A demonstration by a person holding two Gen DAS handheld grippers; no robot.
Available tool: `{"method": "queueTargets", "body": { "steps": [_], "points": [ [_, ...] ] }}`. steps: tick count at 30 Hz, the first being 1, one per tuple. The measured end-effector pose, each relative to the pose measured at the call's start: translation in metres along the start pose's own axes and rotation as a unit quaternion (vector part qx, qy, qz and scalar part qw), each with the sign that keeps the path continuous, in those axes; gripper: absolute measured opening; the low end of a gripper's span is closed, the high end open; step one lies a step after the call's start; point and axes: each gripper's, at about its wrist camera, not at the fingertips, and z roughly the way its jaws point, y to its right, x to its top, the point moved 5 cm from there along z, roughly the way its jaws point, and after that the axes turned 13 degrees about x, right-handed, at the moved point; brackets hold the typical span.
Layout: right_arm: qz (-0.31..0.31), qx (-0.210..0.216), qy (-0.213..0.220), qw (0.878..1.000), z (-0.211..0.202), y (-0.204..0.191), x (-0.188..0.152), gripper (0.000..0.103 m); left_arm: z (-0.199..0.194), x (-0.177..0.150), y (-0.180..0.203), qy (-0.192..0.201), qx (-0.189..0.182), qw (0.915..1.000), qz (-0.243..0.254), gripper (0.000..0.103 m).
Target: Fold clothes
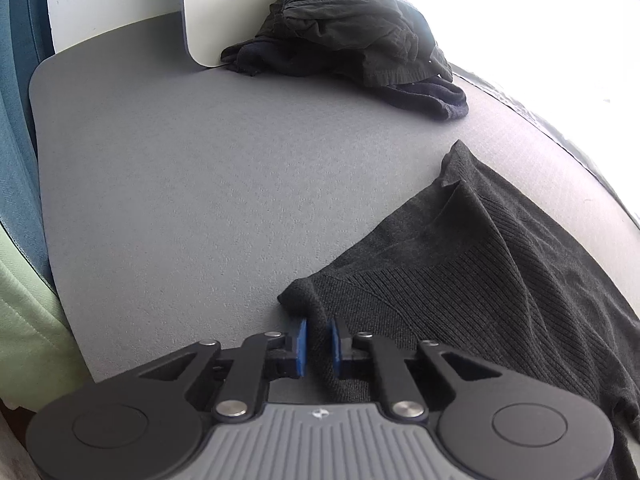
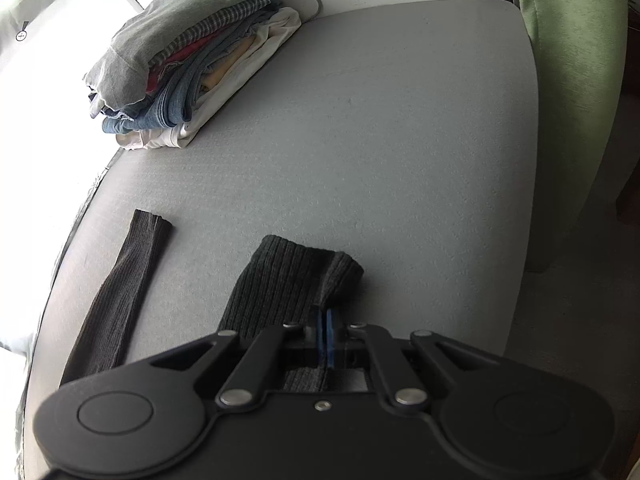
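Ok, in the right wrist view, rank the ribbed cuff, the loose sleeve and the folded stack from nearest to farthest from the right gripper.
1. Ribbed cuff, pinched in the right gripper.
2. Loose sleeve, flat on the mat, left.
3. Folded stack, far corner, upper left.

A big grey mat [image 1: 200, 200] covers the table, and its corners are round. Very bright light comes in from a window [image 2: 36, 64] along the far edge, so that side looks white. A green cushioned chair [image 2: 568, 80] stands beside the table, blue cloth [image 1: 16, 120] hangs at another side, and the floor [image 2: 568, 320] is pale.
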Motion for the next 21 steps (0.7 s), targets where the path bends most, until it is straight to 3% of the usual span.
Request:
{"method": "queueTargets", "body": {
  "steps": [3, 13, 16, 21],
  "points": [
    [-0.019, 0.032, 0.022, 0.999, -0.014, -0.016, 0.012, 0.002, -0.011, 0.012, -0.008, -0.003, -0.028, 0.9992, -0.03, 0.004],
    [-0.074, 0.127, 0.091, 0.985, -0.062, -0.086, 0.053, 0.002, -0.09, 0.071, -0.007, 0.074, -0.108, 0.9886, -0.074, 0.004],
    [-0.094, 0.125, 0.096, 0.983, -0.064, -0.094, 0.055, 0.002, -0.098, 0.078, -0.008, 0.084, -0.114, 0.9869, -0.079, 0.004],
    [-0.102, 0.101, 0.084, 0.986, -0.058, -0.085, 0.05, 0.002, -0.087, 0.07, -0.013, 0.065, -0.102, 0.9892, -0.083, 0.004]
  ]
}}
